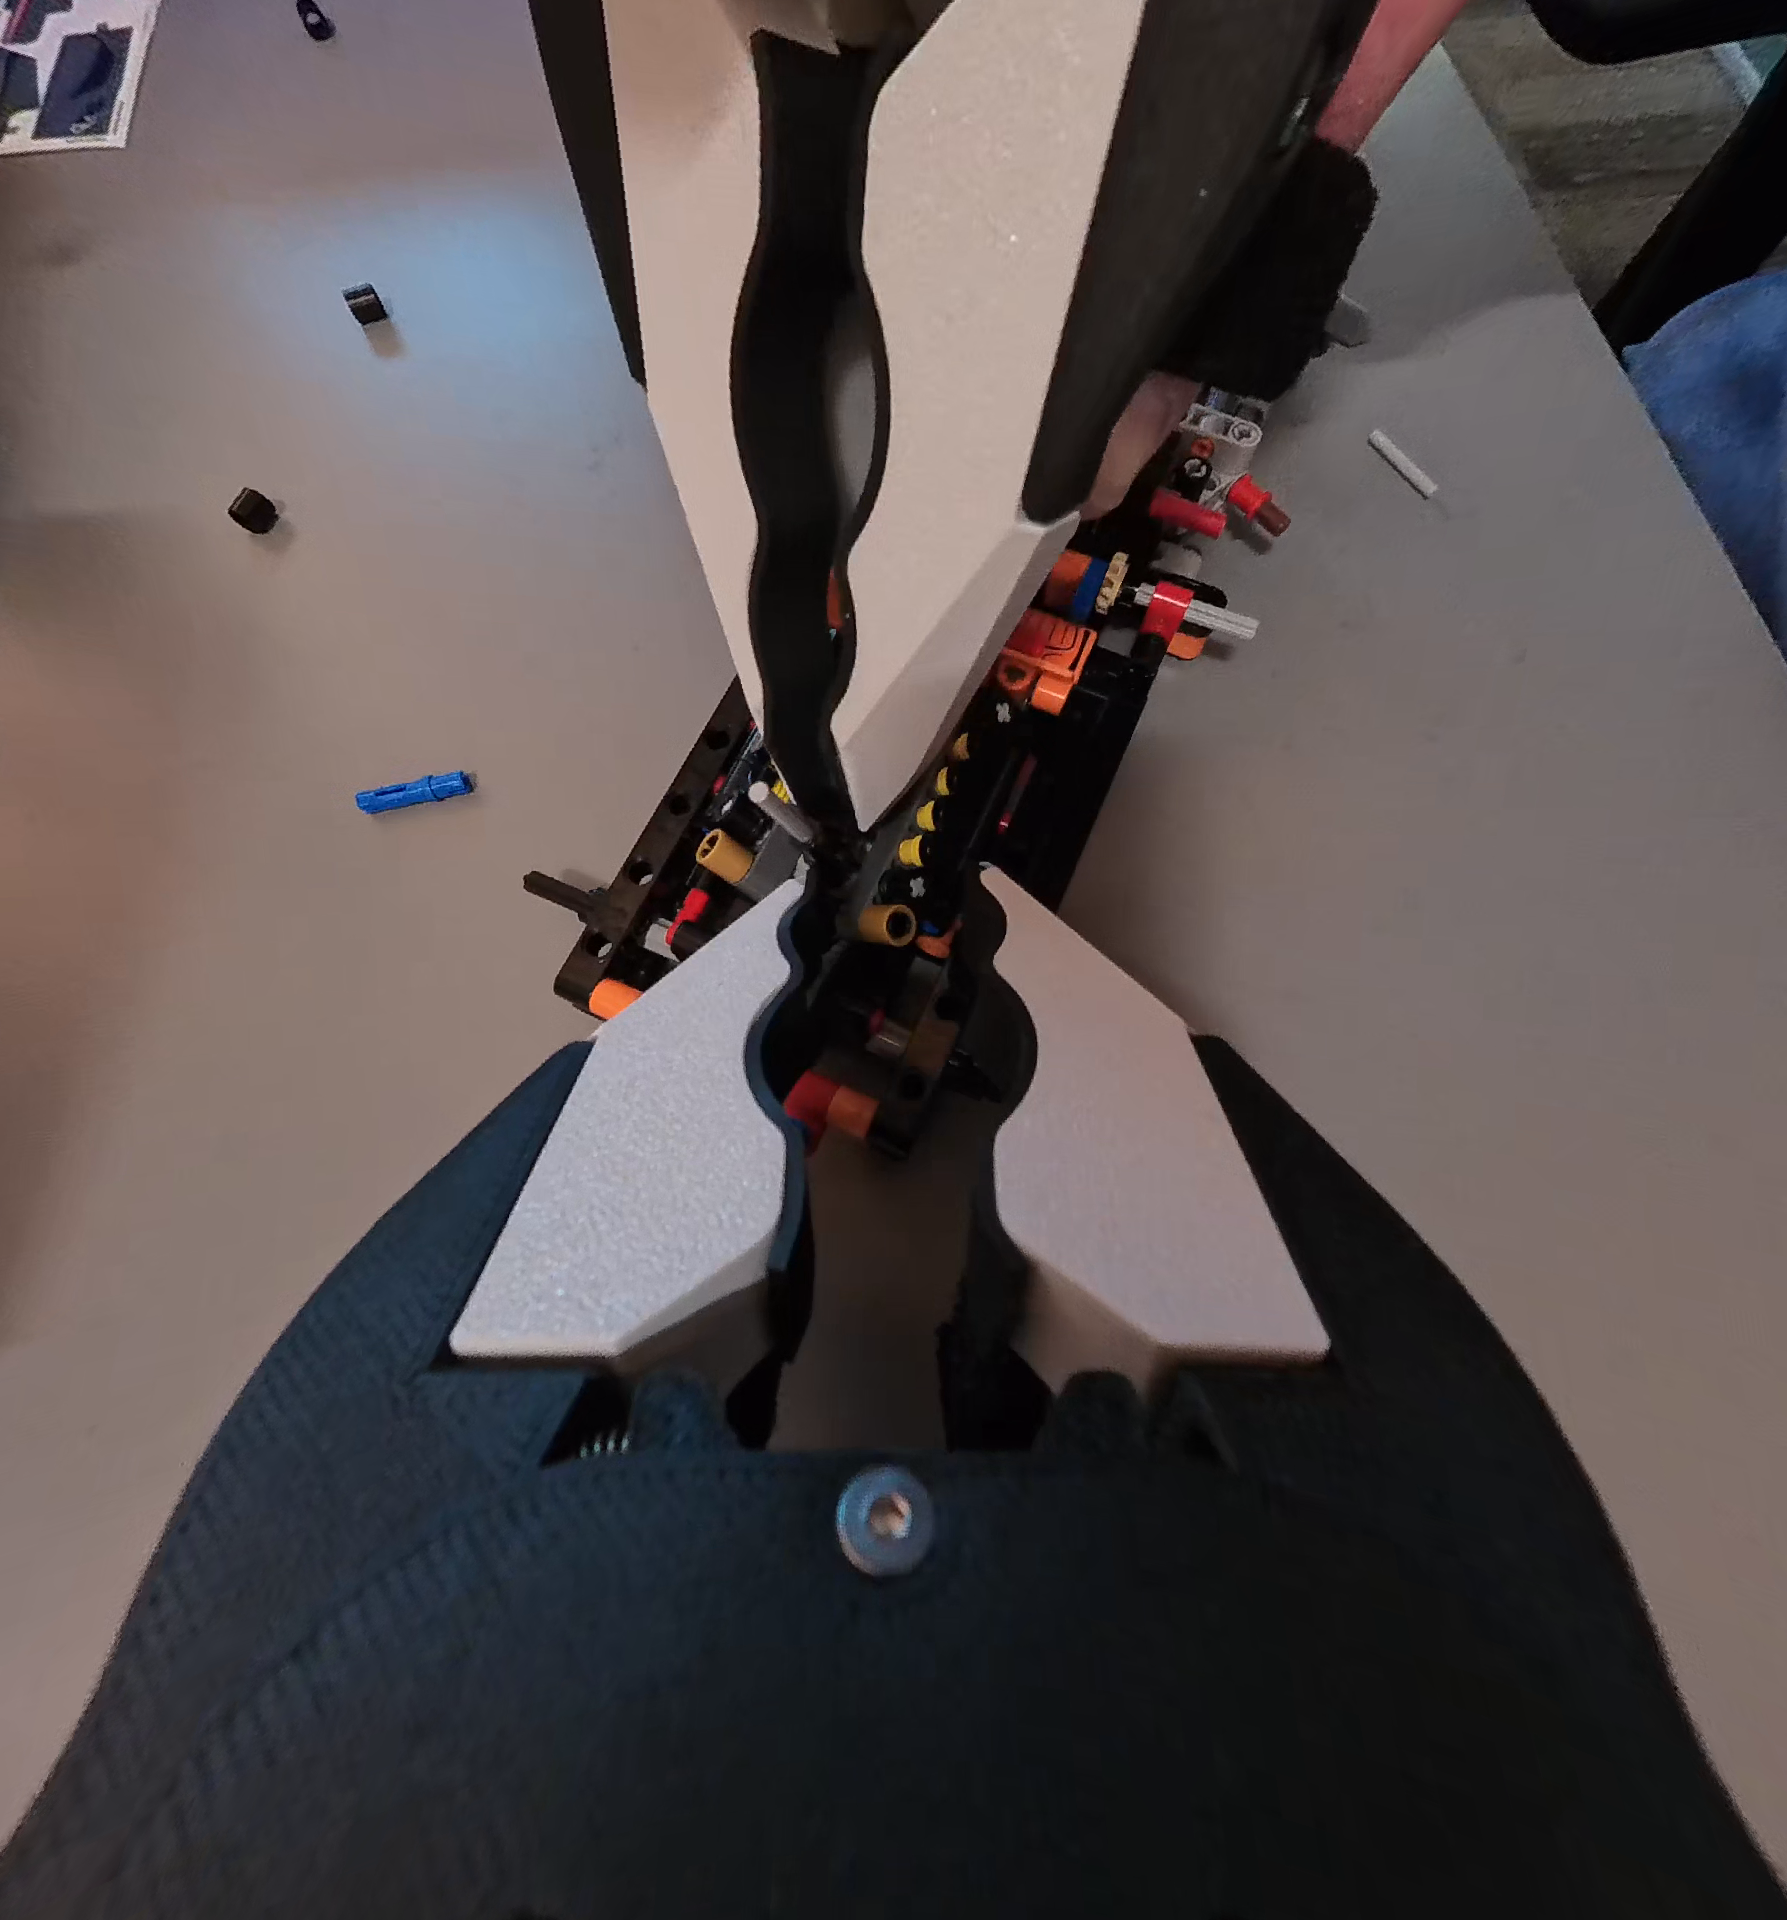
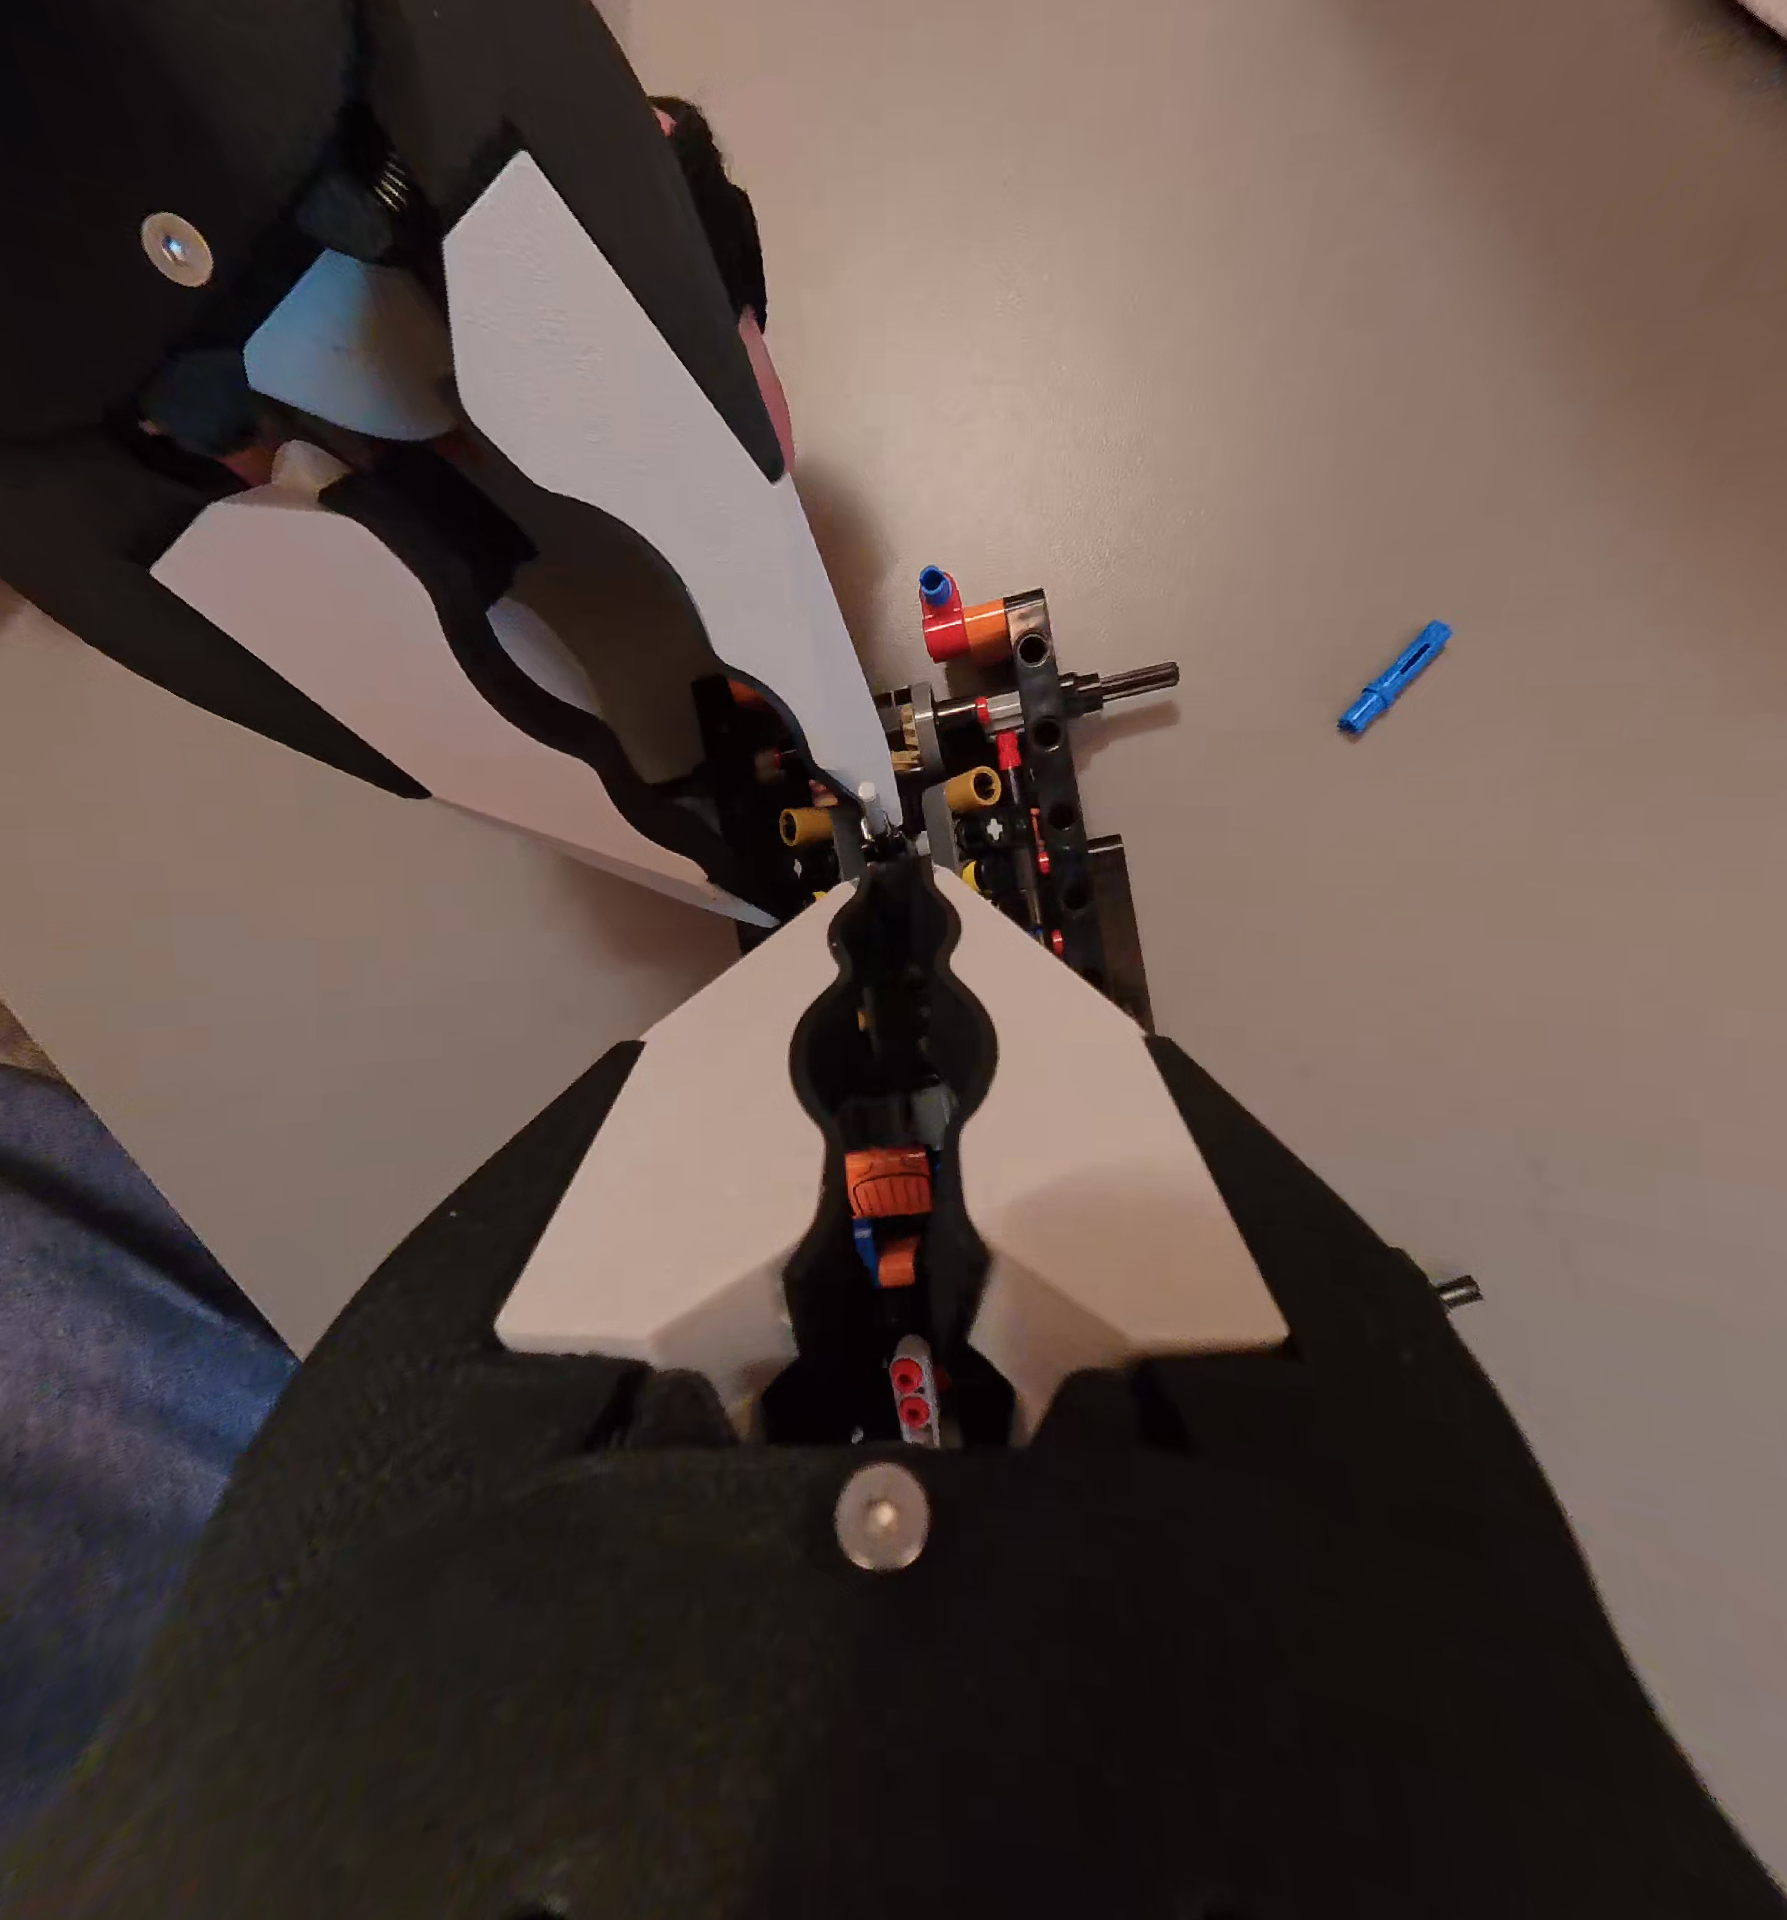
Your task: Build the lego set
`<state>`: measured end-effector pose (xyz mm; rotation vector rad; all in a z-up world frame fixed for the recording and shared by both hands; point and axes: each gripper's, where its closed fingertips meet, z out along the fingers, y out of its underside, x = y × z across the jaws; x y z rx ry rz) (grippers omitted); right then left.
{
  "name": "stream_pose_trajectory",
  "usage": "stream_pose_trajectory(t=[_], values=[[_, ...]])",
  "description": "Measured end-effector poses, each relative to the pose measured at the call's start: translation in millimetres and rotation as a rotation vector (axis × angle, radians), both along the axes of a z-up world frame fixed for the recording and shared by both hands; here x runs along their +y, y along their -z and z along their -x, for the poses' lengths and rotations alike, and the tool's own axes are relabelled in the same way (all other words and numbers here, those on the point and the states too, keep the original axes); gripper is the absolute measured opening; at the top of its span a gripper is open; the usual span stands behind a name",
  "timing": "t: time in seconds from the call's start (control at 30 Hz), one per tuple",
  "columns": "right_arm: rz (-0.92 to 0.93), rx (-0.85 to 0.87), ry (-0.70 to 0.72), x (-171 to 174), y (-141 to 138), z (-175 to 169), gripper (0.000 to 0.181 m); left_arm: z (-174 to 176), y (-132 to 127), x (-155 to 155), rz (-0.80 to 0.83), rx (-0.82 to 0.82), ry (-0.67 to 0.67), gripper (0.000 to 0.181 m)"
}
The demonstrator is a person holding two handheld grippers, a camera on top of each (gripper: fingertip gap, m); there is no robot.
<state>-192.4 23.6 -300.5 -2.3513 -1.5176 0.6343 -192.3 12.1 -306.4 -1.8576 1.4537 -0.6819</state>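
Observation:
The lego build [image 1: 1034, 748] is a long black frame with orange, yellow and red parts, lying on the beige table. My left gripper [image 1: 889, 914] straddles its near end, with the frame filling the gap between the pads, so it looks shut on the build. My right gripper [image 1: 832, 831] comes down from the top, shut on a small grey pin [image 1: 780, 810] over the middle of the frame. In the right wrist view the right gripper [image 2: 894, 878] pinches that pin [image 2: 868, 805] above the build [image 2: 1045, 748]. The left gripper [image 2: 824, 860] reaches in from the upper left.
A loose blue pin [image 1: 414, 793] lies left of the build and also shows in the right wrist view [image 2: 1393, 677]. Two small black pieces [image 1: 365, 303] [image 1: 252, 510], a white axle [image 1: 1402, 463] and a printed sheet [image 1: 37, 73] lie around. The table edge and a blue-clad leg [image 1: 1762, 468] are on the right. My left and right fingertips are right by each other.

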Motion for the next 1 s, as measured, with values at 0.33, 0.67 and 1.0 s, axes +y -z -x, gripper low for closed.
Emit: stream_pose_trajectory(t=[0.33,0.67,1.0], values=[[-0.234,-0.097,-0.041,0,1,-1,0.003,0,0,0,-0.006,0.009,-0.002,0.024],[-0.103,-0.04,0.022,1,-2,0,0.004,1,-3,1,-0.037,0.004,0.004,0.024],[-0.075,-0.033,0.011,1,-2,0,0.004,-1,-11,16,-0.053,-0.066,-0.048,0.007]])
